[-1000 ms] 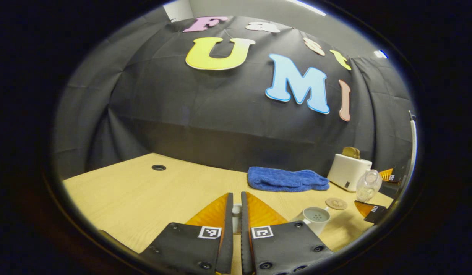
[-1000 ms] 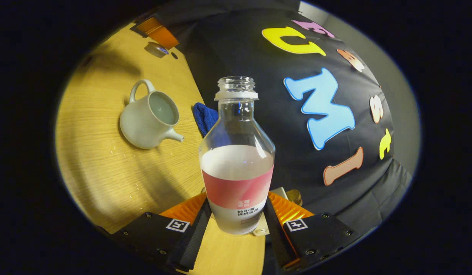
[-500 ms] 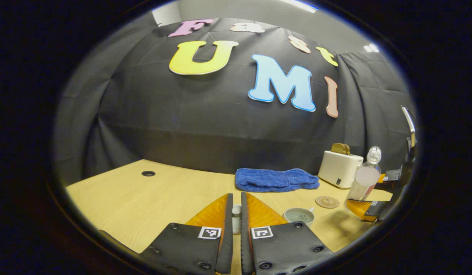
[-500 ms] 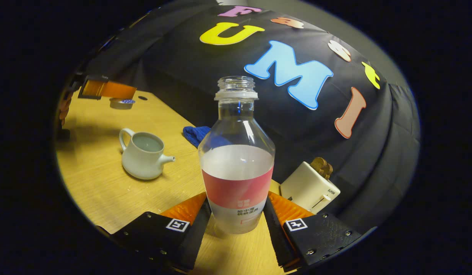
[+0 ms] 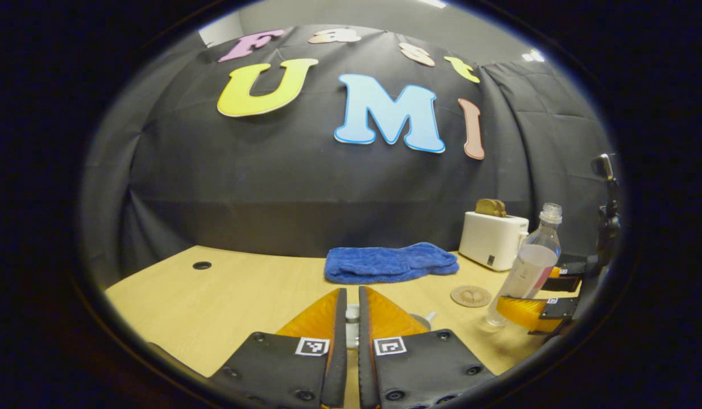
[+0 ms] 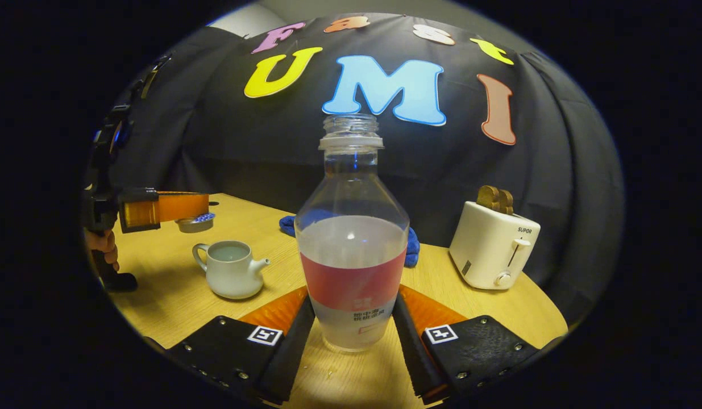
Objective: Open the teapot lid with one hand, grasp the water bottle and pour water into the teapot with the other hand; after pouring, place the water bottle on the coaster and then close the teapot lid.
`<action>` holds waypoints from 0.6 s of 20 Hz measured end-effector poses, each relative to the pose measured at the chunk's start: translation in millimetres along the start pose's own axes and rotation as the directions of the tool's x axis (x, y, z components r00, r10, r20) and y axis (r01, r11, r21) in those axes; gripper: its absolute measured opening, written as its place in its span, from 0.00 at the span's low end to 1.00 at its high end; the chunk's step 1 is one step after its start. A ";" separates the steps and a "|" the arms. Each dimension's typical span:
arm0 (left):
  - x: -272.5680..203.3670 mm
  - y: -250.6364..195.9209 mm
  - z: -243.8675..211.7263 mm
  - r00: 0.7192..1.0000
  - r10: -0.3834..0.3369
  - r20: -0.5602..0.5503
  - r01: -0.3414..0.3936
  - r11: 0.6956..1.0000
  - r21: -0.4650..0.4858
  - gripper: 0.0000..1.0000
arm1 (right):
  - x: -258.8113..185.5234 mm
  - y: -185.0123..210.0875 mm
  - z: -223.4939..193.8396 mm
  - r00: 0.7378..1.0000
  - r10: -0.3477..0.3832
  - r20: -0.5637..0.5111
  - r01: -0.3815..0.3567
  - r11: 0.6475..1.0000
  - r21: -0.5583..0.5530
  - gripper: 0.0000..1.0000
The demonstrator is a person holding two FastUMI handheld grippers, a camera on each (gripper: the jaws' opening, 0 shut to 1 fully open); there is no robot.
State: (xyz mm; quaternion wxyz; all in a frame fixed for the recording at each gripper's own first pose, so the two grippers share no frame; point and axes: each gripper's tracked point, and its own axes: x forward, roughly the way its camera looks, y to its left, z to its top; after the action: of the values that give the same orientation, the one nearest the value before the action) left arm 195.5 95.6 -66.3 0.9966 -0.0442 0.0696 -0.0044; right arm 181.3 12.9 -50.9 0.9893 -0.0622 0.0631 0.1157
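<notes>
A clear water bottle (image 6: pixel 351 244), uncapped and about half full, stands nearly upright between the fingers of my right gripper (image 6: pixel 353 309), which is shut on its labelled lower part. In the left gripper view the bottle (image 5: pixel 530 264) and right gripper (image 5: pixel 527 288) are low over the table, just right of the round coaster (image 5: pixel 470 296). The white teapot (image 6: pixel 231 275) stands with its top uncovered and liquid inside. My left gripper (image 5: pixel 352 291) is shut on the knob of the teapot lid (image 5: pixel 352 317). It holds the lid (image 6: pixel 195 222) in the air behind and left of the pot.
A blue towel (image 5: pixel 390 262) lies along the back of the wooden table (image 5: pixel 243 295). A white toaster (image 6: pixel 495 250) with bread in it stands at the back right. There is a cable hole (image 5: pixel 202 265) at the far left. A hand (image 6: pixel 103 244) grips the left gripper's handle.
The bottle has swung from tilted back to nearly upright and come down beside the coaster. The left gripper has kept hold of the lid while its view turned right.
</notes>
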 end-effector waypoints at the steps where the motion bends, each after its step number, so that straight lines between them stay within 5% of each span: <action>1: 2.2 -6.9 -0.8 1.000 -0.009 -0.003 0.009 1.000 0.000 0.15 | 0.1 -0.2 -4.8 1.000 0.004 0.003 -0.004 1.000 0.020 0.76; 12: 5.0 -27.8 -0.2 0.999 -0.037 -0.012 0.036 0.999 -0.007 0.15 | 0.9 -25.7 -12.0 0.998 -0.055 -0.007 0.055 0.989 0.138 0.76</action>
State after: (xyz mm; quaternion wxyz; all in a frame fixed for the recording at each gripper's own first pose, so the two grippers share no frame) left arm 200.4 67.8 -64.8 0.9957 -0.0486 0.0751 -0.0226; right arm 186.9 -13.4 -60.0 0.9940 0.0047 0.0707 0.0838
